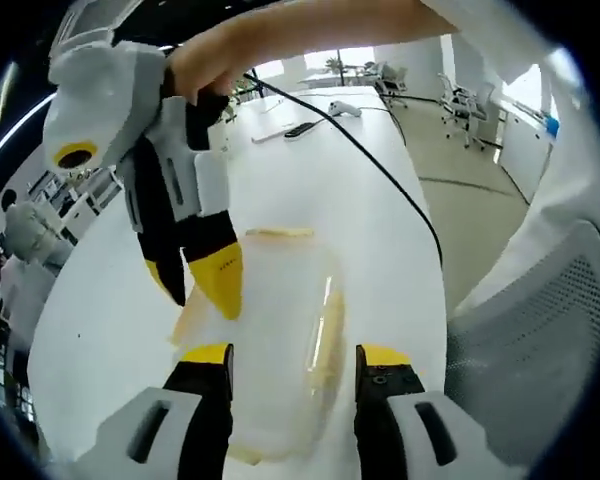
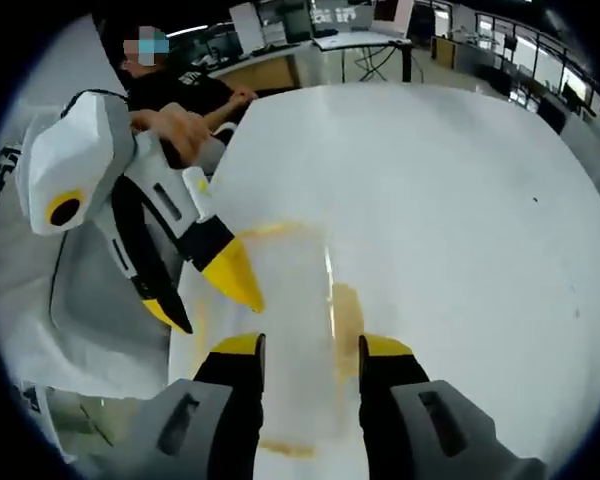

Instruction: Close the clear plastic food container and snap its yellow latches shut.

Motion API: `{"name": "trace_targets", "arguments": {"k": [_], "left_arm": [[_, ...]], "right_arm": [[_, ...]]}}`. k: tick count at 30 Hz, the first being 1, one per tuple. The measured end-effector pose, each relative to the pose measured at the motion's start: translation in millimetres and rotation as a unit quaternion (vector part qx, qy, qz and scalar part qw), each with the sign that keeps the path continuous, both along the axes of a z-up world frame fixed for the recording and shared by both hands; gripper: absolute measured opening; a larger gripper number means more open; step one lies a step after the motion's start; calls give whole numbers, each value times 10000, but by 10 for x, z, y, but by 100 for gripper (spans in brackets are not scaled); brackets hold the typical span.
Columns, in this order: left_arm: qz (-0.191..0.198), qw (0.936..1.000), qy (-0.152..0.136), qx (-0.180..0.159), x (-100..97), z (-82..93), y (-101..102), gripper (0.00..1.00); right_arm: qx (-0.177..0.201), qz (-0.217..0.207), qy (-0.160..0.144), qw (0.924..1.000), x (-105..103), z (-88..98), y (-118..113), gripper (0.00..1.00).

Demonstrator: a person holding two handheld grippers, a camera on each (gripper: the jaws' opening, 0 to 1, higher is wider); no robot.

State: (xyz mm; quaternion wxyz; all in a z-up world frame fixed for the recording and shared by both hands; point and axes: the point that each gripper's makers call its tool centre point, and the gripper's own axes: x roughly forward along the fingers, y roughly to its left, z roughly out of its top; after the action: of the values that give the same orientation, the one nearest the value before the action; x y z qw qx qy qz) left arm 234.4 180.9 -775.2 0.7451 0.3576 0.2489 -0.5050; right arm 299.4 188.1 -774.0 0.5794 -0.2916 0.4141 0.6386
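The clear rectangular plastic food container [image 1: 280, 330] with its pale yellow latches lies flat on the white table [image 1: 370, 200], directly ahead of both grippers and near the table's edge in the right gripper view [image 2: 290, 330]. Its lid appears to be down on the box already, though the plastic is so transparent and washed out that I cannot say whether it is fully seated. One long yellow latch [image 1: 325, 335] runs along a side, another strip [image 1: 278, 233] shows at the far end in the left gripper view, and whether any of them is snapped home cannot be told from these blurred pictures. The left gripper [image 1: 293, 355], black-bodied with yellow tips, has its jaws parted wide, straddling the near part of the container without clearly clamping it. The right gripper [image 2: 310, 350] likewise stands with its jaws spread, one on each side of the box's near end; in the left gripper view it comes down from above [image 1: 195, 285], its yellow tips at the container's left edge, where contact looks likely but is not certain. Judging by this, closing is largely done and the latching is in hand, with at least some latches probably left to press. Further off, a black cable [image 1: 380, 170] trails across the table, and a grey mesh chair [image 1: 540, 330] stands beside it.
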Motion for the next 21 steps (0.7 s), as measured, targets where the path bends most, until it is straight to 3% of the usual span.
{"name": "trace_targets", "arguments": {"k": [3,7,12,15,21], "left_arm": [[-72,10000,-27,17,-9,-12,-15,44],[14,10000,53,-60,6,1,-15,44],[8,10000,-85,40,34,-4,5,41],[151,9999,11,-43,49,12,-2,40],[177,9998,-7,-11,52,5,-7,40]], "right_arm": [[-127,14,337,9993,-43,-35,1,32],[-201,92,453,9987,-35,-48,1,32],[-392,114,650,9971,-47,-69,9,33],[-571,75,754,9955,-77,-79,-1,33],[-661,134,804,9945,-66,-79,9,32]]}}
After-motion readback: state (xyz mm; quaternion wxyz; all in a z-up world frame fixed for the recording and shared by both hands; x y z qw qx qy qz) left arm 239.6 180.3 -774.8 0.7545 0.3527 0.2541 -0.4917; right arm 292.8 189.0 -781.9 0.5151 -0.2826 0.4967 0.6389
